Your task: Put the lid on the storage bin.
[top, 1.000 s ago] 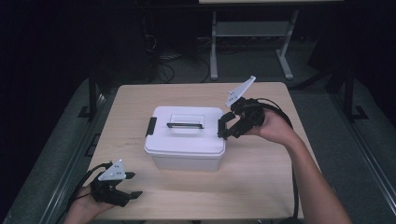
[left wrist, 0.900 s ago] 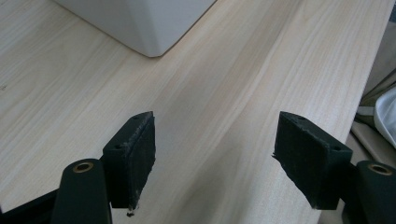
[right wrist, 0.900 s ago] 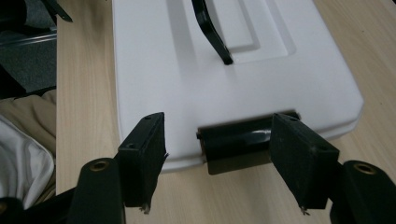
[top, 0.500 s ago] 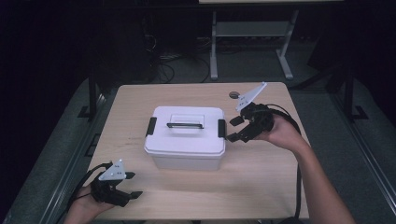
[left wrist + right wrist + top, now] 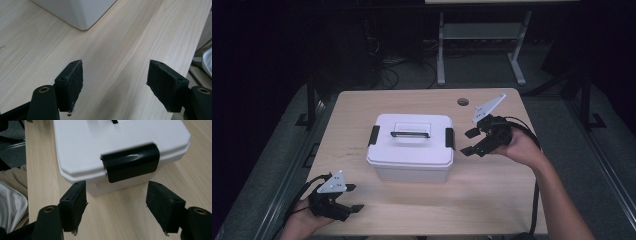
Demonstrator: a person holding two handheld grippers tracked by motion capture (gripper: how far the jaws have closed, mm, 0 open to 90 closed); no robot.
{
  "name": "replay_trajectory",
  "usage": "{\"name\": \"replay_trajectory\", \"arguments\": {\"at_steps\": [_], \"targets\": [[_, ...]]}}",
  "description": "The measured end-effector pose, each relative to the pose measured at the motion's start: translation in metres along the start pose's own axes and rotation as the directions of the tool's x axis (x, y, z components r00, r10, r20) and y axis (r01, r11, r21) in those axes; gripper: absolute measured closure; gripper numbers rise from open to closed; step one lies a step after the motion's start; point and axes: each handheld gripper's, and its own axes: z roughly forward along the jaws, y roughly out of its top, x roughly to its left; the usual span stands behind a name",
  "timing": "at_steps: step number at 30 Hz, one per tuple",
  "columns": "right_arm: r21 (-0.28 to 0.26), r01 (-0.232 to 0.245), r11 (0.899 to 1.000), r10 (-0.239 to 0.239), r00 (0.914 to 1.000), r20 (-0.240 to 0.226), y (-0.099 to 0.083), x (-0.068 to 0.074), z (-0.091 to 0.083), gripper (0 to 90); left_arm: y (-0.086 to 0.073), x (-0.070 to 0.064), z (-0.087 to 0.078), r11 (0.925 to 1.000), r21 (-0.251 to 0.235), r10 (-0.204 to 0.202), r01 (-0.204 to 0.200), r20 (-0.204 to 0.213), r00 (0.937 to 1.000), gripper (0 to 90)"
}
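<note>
Two black latches (image 5: 449,138) look closed on the white box (image 5: 410,146) at the desk (image 5: 492,200) centre. Right gripper (image 5: 471,141), jaws wide, faces one; left gripper (image 5: 353,198), also wide, waits near the box's front-left corner.

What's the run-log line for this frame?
right gripper: open, facing latch, apart | left gripper: open, idle | white box: closed
</note>
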Motion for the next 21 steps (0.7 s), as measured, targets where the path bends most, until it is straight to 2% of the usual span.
{"name": "replay_trajectory", "arguments": {"at_steps": [10, 21], "targets": [[0.0, -0.039, 0.999, 0.039, 0.9992, 0.006, -0.015, 0.0, 0.001, 27.7, -0.001, 0.0, 0.0, 1.0, 0.0, 0.0, 0.0, -0.004, 1.0, 28.4], [0.008, -0.044, 0.999, 0.044, 0.999, 0.007, -0.028, -0.001, 0.006, 26.9, -0.002, 0.0, -0.001, 1.0, 0.006, 0.001, -0.001, -0.01, 1.0, 28.0]]}}
